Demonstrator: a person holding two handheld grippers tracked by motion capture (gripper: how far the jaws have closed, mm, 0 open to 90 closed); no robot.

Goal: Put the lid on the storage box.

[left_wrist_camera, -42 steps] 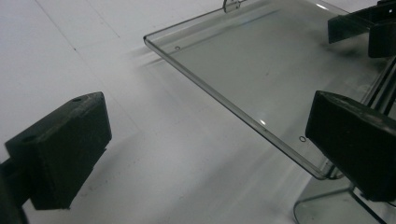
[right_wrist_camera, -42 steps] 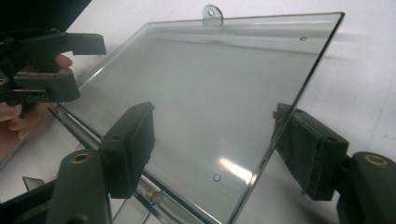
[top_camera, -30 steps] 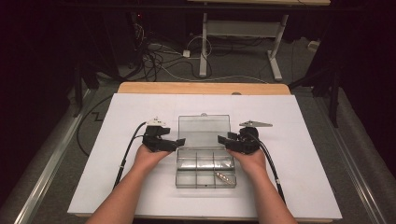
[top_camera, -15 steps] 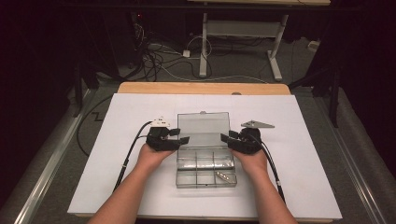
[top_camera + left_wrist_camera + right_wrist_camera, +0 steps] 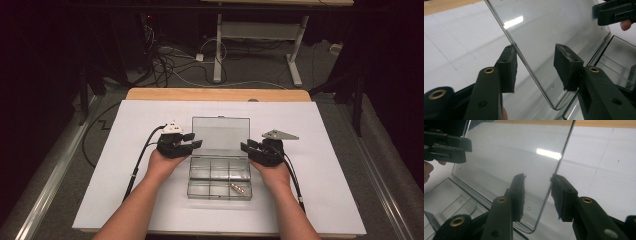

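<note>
Clear compartment box (image 5: 219, 177) sits mid-table, lid (image 5: 220, 134) raised near upright. Left gripper (image 5: 192, 144) and right gripper (image 5: 246, 146) each straddle one lid side edge, jaws spread, not clamping. Risk: unheld lid drops shut or flops back; uneven squeeze twists hinge, shifts box, rattles small metal part (image 5: 238, 188). Versus a second ago: both grippers slightly farther up lid edges; box unmoved.

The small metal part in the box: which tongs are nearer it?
Right. The right tongs sit just above and beside the metal part; the left tongs are across the box.
</note>
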